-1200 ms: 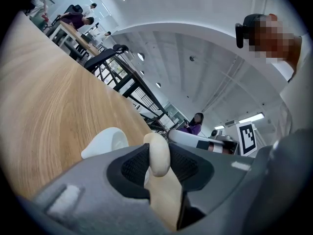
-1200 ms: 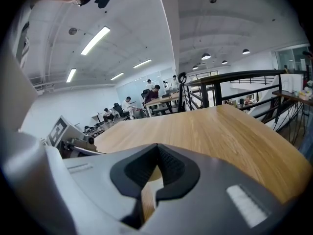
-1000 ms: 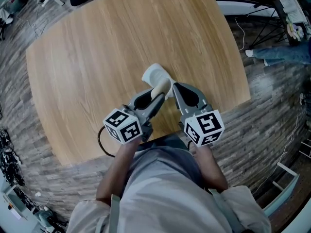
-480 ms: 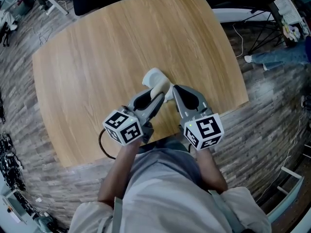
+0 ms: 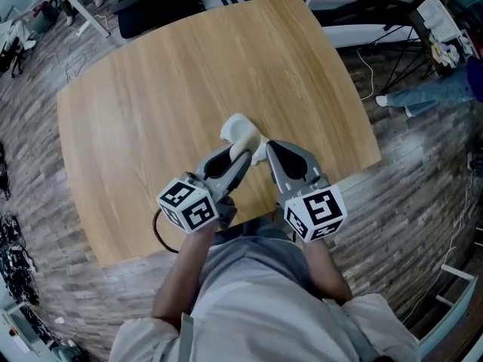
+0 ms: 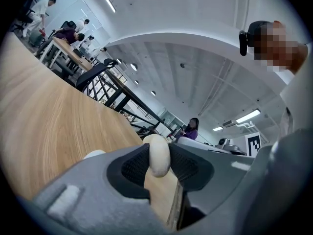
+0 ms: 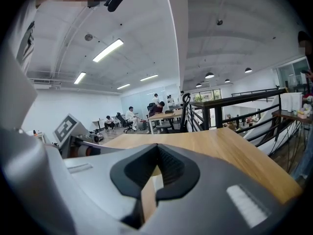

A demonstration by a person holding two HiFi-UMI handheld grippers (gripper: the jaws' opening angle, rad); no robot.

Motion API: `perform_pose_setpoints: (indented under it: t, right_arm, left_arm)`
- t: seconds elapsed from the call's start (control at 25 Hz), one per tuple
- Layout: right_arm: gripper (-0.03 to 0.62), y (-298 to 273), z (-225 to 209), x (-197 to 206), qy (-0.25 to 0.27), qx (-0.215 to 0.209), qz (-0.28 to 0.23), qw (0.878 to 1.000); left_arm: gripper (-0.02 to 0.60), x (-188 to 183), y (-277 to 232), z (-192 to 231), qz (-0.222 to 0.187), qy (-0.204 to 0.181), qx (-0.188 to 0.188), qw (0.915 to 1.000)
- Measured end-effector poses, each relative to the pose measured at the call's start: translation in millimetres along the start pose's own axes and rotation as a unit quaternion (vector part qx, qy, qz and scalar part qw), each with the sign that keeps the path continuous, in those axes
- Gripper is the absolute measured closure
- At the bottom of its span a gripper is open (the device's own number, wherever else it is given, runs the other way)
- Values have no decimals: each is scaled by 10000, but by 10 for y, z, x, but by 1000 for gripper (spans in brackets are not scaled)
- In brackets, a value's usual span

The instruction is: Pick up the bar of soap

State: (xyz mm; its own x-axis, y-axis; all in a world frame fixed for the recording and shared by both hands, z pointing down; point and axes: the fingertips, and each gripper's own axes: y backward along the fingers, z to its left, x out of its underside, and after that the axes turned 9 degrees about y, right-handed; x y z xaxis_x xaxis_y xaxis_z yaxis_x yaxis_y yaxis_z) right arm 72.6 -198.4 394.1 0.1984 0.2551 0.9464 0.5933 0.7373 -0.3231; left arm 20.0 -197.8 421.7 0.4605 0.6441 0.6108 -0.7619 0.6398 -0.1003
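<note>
Gripped the bar of soap (image 6: 159,156) in the left gripper (image 5: 243,151), fingers (image 6: 136,166) pressed on both its sides, over the near half of the counter (image 5: 151,89). Held the right gripper (image 5: 268,146) just to the right, fingers narrow with nothing between. Judged the grasp as made; called next for a steady lift clear of the counter. Saw the pinch itself only in the left gripper view, and the soap's place on the counter only in the head view.
</note>
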Motion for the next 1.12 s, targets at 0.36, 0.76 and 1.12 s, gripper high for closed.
perform_pose_setpoints:
  t: [0.36,0.76,1.12]
  right_arm:
    - [592,176,121,-157,33,-7,-248,9997]
    - [592,315,166,-363,151,1,-495,9987]
    - [592,421,219,-614,275,92,-732,9969]
  left_arm:
    - [456,-67,96,-182,-281,323,229,9988]
    - [456,-191,129,-301,-536,451,371,9969]
    - [456,-324,183,-480,-770,505,441,9948]
